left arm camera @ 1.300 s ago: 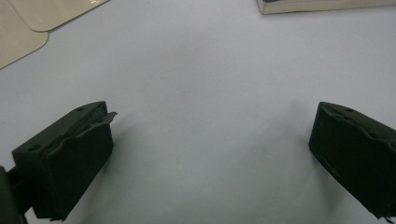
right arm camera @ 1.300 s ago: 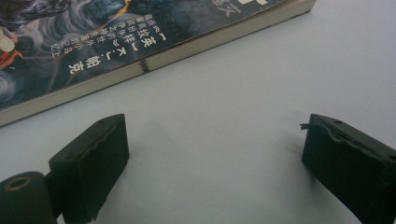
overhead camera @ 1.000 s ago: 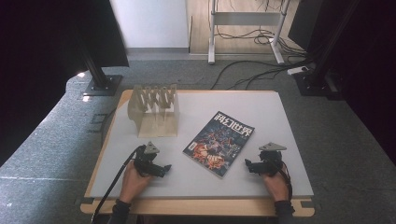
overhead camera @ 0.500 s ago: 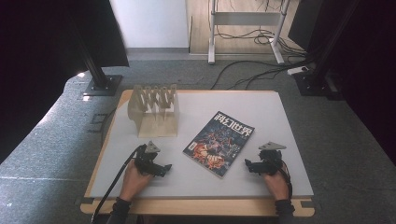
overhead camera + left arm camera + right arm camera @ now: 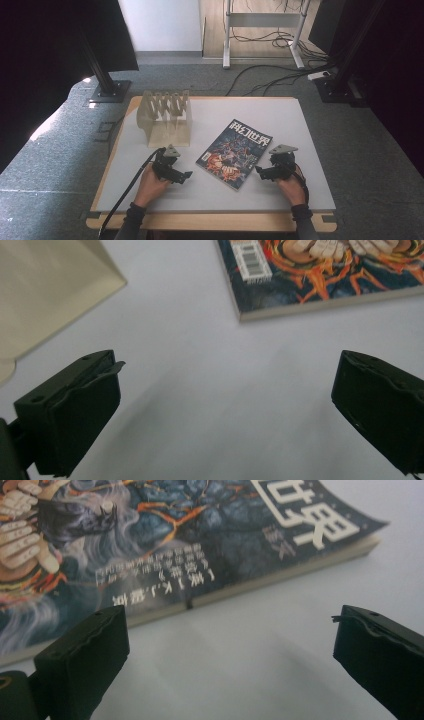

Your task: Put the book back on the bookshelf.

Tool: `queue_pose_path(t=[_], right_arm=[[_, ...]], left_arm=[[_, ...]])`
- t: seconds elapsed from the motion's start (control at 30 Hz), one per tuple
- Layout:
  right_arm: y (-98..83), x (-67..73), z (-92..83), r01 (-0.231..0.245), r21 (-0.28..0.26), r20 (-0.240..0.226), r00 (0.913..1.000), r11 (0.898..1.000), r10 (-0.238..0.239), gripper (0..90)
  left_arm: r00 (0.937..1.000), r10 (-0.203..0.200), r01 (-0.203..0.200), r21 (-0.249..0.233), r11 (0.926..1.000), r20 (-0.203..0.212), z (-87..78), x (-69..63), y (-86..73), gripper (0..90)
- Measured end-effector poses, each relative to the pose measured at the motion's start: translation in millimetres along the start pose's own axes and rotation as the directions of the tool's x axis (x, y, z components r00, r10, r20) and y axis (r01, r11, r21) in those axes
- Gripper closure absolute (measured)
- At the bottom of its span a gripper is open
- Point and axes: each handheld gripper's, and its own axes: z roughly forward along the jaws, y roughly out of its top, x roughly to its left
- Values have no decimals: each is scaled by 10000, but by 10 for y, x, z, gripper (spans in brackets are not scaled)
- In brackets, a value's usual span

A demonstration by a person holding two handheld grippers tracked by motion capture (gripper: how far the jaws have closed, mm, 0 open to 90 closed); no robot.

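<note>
Magazine (image 5: 235,154) lies flat, cover up, at an angle on the white counter (image 5: 310,150), roughly mid-counter. A pale wooden slotted rack (image 5: 165,117) stands behind and to its left, apart from it.

Left tongs (image 5: 186,175): low over the counter, just off the magazine's near-left corner, not touching it. The left gripper view (image 5: 220,415) looks between the jaws at bare counter; the magazine's barcode corner (image 5: 255,270) sits ahead, the rack's base (image 5: 45,295) off to one side. Jaws stand wide apart, nothing between them.

Right tongs (image 5: 259,172): near the counter surface, just beside the magazine's right long edge. The right gripper view (image 5: 230,660) faces that edge (image 5: 250,587) head-on, page block visible, with a strip of bare counter between it and the jaws. Jaws apart, holding nothing.

Judgement: this is the approach step. Both hands flank the magazine and no grasp is made yet. The work looks like lifting it, possibly towards the rack's slots, though that destination is a guess.

Next move likely calls for one jaw to get under an edge. The magazine lies flat against the counter, so a low, shallow entry is needed. Risk: pushing it along the counter instead of pinching it, or catching the cover alone.
</note>
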Motion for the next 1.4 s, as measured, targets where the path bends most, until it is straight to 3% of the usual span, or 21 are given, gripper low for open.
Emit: queue_pose_path(t=[0.23, 0.47, 0.53, 0.73, 1.0, 1.2, 1.27, 1.4], right_arm=[[206, -71, 118, 366, 82, -204, 9991, 9993, -364, 0], [357, -148, 241, 581, 163, -310, 9979, 9982, -575, 0], [424, -201, 310, 500, 163, -533, 9974, 9986, -491, 0], [545, -321, 455, 569, 295, -622, 9965, 9979, -550, 0], [605, -503, 624, 364, 605, -794, 9963, 9975, -316, 0], [610, -664, 741, 154, 675, -1135, 9935, 9976, -76, 0], [599, -723, 794, 81, 770, -1330, 9911, 9970, 22, 0], [584, -745, 820, -99, 755, -1605, 9868, 9971, 219, 0]], left_arm=[[9978, 612, -617, 181, 9979, 266, 114, -50, 350, 0], [9936, 1018, -1033, 297, 9942, 497, 246, -117, 572, 0], [9921, 1080, -1102, 313, 9934, 641, 303, -133, 633, 0], [9899, 1114, -1156, 437, 9923, 876, 528, -148, 764, 0], [9897, 963, -1021, 516, 9934, 1057, 724, -127, 770, 0], [9890, 851, -923, 556, 9942, 1213, 834, -122, 751, 0], [9872, 567, -665, 621, 9959, 1488, 868, -89, 732, 0], [9868, 548, -645, 591, 9962, 1526, 871, -90, 727, 0]])
